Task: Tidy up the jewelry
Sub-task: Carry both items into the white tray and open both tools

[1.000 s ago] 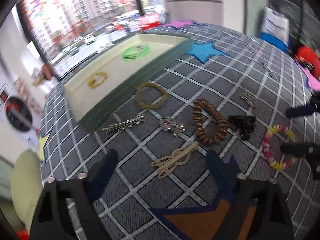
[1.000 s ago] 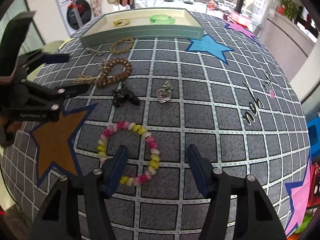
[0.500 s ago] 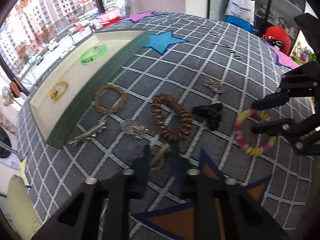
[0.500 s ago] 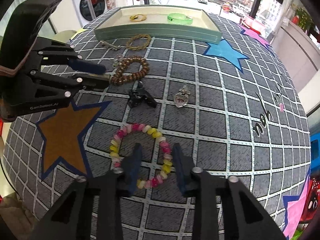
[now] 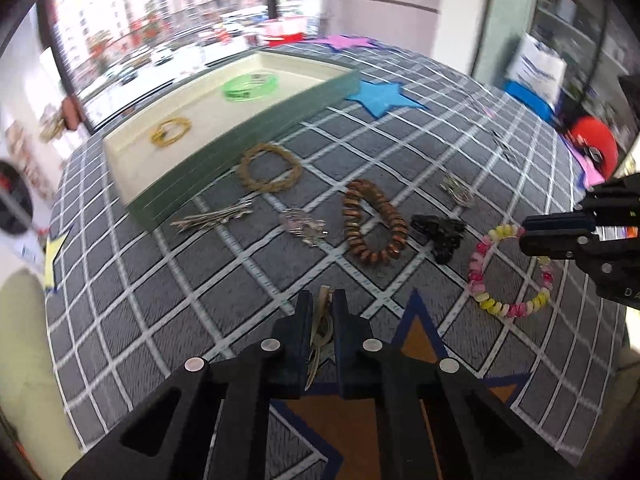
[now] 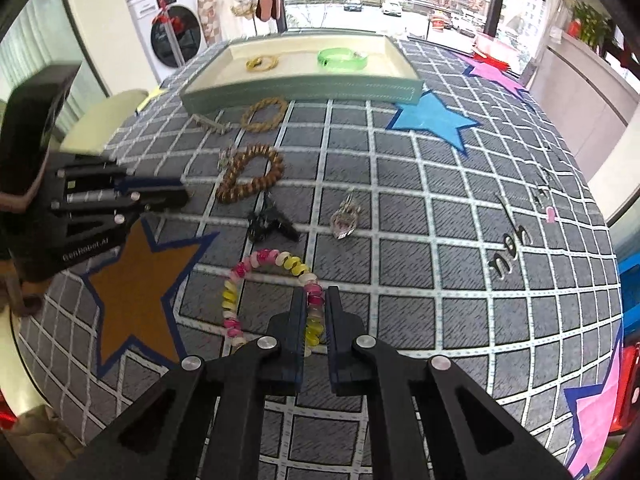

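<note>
— What have you got hold of right now?

— My left gripper [image 5: 320, 312] is pinched on the beige hair tie [image 5: 323, 322], on the near side of the tray [image 5: 240, 148], down by the orange star. My right gripper [image 6: 313, 316] is clamped on one side of the pink-and-yellow bead bracelet [image 6: 264, 292]; the rest of the loop lies on the checked mat [image 6: 420, 208], well short of the tray.

— What is in the tray so far?

— A green bangle [image 6: 342, 58] and a small gold bracelet [image 6: 262, 63]. Between the tray and my grippers lie a braided gold bracelet [image 6: 264, 114], a brown bead bracelet [image 6: 250, 178], a black clip [image 6: 268, 222], a silver pendant [image 6: 346, 216] and a silver hairpin [image 5: 216, 218].

— What worries you?

— The bead bracelet, I think. I grip only a few beads, so on lifting the loop may swing or slide out between the pads; being stretchy, it could also snag. The hair tie is thin and limp, and may slip too. Carrying both toward the tray, a dangling loop could drag the black clip or brown beads along. My two grippers are near each other and could bump.
</note>
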Motion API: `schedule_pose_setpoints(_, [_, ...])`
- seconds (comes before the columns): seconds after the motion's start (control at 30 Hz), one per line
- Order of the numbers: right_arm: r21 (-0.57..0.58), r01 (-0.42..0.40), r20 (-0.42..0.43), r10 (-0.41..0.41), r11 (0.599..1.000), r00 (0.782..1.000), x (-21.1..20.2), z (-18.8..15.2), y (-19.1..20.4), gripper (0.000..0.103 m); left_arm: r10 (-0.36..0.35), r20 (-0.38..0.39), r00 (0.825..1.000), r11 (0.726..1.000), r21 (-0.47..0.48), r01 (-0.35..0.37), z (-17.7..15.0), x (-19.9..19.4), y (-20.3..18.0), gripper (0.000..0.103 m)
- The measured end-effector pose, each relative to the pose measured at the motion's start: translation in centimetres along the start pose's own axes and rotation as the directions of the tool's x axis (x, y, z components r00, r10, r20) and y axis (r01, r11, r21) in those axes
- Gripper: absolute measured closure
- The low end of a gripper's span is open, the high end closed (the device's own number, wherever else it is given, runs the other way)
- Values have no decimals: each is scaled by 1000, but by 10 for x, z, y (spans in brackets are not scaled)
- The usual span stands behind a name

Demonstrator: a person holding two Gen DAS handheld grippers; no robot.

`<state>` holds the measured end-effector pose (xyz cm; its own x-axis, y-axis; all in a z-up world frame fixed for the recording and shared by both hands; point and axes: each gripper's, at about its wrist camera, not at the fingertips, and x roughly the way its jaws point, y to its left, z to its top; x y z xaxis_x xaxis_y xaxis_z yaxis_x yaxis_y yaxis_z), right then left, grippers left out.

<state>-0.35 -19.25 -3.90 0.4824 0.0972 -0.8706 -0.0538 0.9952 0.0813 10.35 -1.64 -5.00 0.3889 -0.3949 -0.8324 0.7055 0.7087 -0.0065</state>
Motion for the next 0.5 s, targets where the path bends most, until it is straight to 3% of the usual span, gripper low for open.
schedule_pose_setpoints(0.23, [26,-28,57,26,999,998,-16,17,-6,93,14,64,998,990,-141,-5,-3,-14,13,79])
schedule_pose_setpoints(0.5, [45,-55,103,51,997,993,-24,46,-15,93,52,147,988,971,-237,-15,9,-37,27,79])
